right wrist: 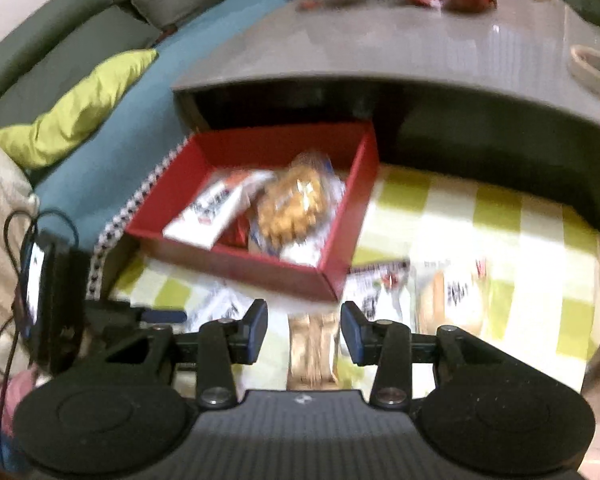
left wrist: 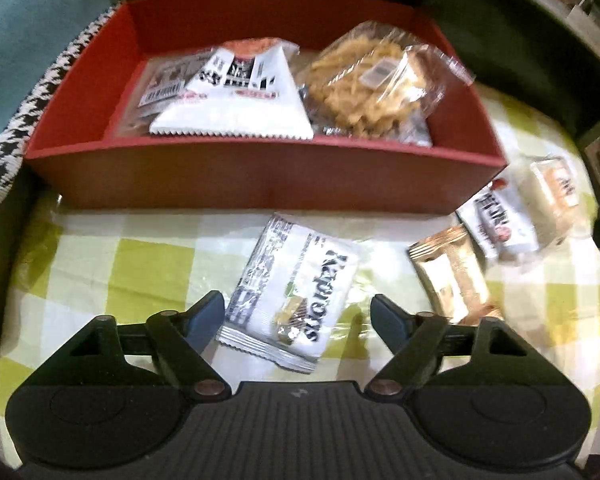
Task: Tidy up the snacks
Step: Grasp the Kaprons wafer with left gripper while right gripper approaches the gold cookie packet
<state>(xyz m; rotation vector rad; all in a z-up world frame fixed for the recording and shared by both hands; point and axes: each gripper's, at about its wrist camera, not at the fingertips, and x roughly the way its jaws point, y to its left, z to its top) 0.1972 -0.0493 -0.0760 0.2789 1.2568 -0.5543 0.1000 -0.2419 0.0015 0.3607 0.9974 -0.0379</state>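
A red box stands on the green-checked cloth and holds a white triangular packet, a clear bag of golden snacks and other packets. My left gripper is open just above the cloth, its jaws either side of a white snack packet. To the right lie a gold packet, a white sachet and a pale wrapped snack. My right gripper is open and hovers over the gold packet. The red box also shows in the right wrist view.
A grey table with fruit and red bags rises behind the box. A houndstooth cloth edges the left side. A teal sofa with a green cushion lies to the left. The left gripper shows in the right wrist view.
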